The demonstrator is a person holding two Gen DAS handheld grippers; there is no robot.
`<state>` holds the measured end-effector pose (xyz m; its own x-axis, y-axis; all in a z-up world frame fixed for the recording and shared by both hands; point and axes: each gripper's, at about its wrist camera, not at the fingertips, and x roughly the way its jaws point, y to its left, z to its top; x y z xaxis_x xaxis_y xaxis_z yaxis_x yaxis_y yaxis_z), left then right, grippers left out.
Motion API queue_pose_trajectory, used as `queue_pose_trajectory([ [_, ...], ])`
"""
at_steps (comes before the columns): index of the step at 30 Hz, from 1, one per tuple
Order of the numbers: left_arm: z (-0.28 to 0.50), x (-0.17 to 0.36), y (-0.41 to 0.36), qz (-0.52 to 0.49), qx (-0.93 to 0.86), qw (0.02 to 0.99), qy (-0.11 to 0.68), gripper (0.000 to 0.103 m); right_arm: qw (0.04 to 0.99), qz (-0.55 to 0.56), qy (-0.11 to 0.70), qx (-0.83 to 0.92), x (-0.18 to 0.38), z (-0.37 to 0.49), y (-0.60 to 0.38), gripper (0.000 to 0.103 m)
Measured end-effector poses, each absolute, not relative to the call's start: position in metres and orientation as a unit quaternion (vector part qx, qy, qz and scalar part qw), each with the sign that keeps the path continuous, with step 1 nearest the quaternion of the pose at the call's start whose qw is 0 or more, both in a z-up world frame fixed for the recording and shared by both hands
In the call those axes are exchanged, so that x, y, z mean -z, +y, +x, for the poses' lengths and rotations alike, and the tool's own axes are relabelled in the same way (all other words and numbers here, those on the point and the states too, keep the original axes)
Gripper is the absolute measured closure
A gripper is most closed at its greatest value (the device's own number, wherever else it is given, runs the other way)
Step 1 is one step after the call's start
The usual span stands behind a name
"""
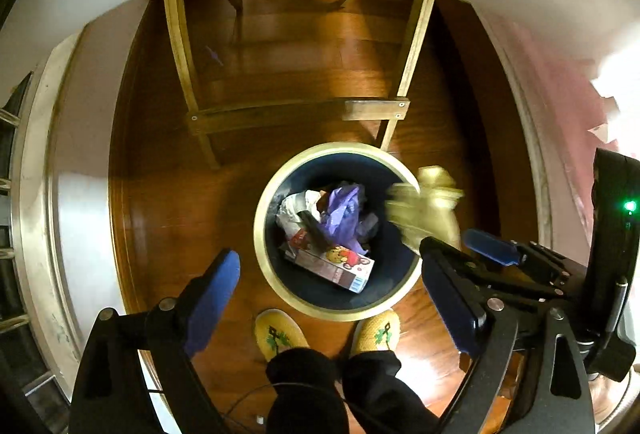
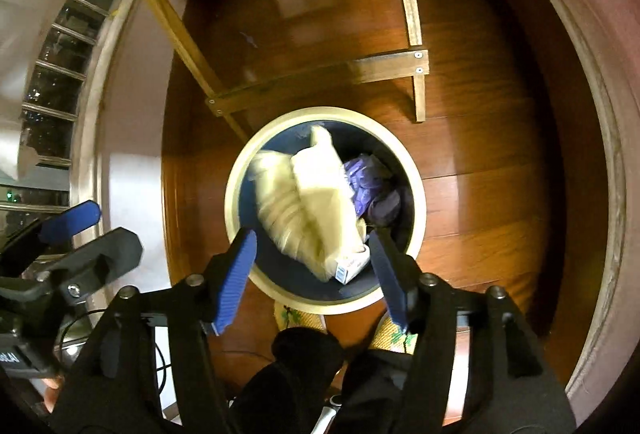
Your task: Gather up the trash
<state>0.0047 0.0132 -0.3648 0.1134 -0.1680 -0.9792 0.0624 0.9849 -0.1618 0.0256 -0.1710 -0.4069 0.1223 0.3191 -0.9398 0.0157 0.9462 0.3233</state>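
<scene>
Left gripper (image 1: pixel 336 298): jaws wide apart — nothing between them.
Right gripper (image 2: pixel 314 274): parted, gripping nothing.
Pale bag (image 2: pixel 312 201): blurred, loose over the bin (image 2: pixel 418 193) — long axis toward the grippers.

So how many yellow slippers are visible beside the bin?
2. The left slipper and the right slipper sit on the wood floor just below the bin rim, toes toward it. In the right wrist view both are partly hidden.
</scene>
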Motion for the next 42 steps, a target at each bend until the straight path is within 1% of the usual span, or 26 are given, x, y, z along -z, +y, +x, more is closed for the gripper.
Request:
queue_pose_trajectory([
  [6, 0.003, 0.365, 0.023, -0.035, 0.073, 0.751, 0.655, 0.009, 0.742, 0.137, 0.650, -0.090, 0.407, 0.025, -0.174, 0.043],
  [17, 0.004, 0.305, 0.030, -0.015, 0.055, 0.786, 0.615, 0.009, 0.744, 0.149, 0.646, -0.083, 0.366, 0.023, -0.172, 0.043],
  [22, 0.004, 0.268, 0.037, -0.015, 0.047, 0.796, 0.603, 0.009, 0.745, 0.159, 0.643, -0.079, 0.341, 0.019, -0.169, 0.042],
  [27, 0.003, 0.223, 0.046, -0.023, 0.034, 0.805, 0.592, 0.009, 0.755, 0.157, 0.631, -0.082, 0.295, 0.016, -0.166, 0.042],
  [31, -0.001, 0.175, 0.052, -0.030, 0.034, 0.812, 0.582, 0.009, 0.766, 0.156, 0.619, -0.079, 0.251, 0.015, -0.165, 0.042],
  [37, -0.007, 0.102, 0.057, -0.028, 0.045, 0.822, 0.567, 0.009, 0.791, 0.148, 0.589, -0.072, 0.168, 0.016, -0.165, 0.041],
  [42, -0.009, 0.042, 0.066, -0.025, 0.043, 0.832, 0.553, 0.009, 0.811, 0.126, 0.568, -0.060, 0.103, 0.014, -0.167, 0.038],
])
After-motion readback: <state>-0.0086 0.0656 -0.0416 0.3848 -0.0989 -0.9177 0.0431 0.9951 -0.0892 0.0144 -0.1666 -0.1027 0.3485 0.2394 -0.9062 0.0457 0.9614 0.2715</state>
